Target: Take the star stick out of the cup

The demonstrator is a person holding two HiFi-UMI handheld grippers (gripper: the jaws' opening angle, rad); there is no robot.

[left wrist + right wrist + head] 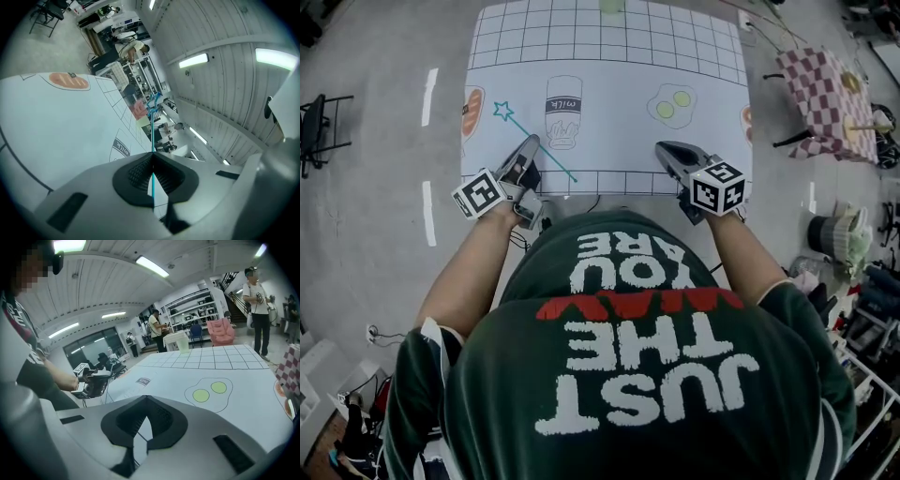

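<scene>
The star stick (553,159) is a thin teal rod with a star outline at its far end. It slants over the white printed mat (609,141), from the star at upper left down towards the near edge. My left gripper (531,141) is shut on the rod partway along. In the left gripper view the stick (152,126) runs straight out from between the pinched pads of the left gripper (153,157). A pale green cup (612,5) stands at the mat's far edge, and the cup (183,344) also shows in the right gripper view. My right gripper (661,147) (146,398) is shut and empty over the mat's near right.
The mat carries a printed milk bottle (563,111) and fried eggs (672,103). A small table with a checked cloth (825,89) stands at the right, and a black chair (314,122) at the left. A person (258,310) stands beyond the table's far corner.
</scene>
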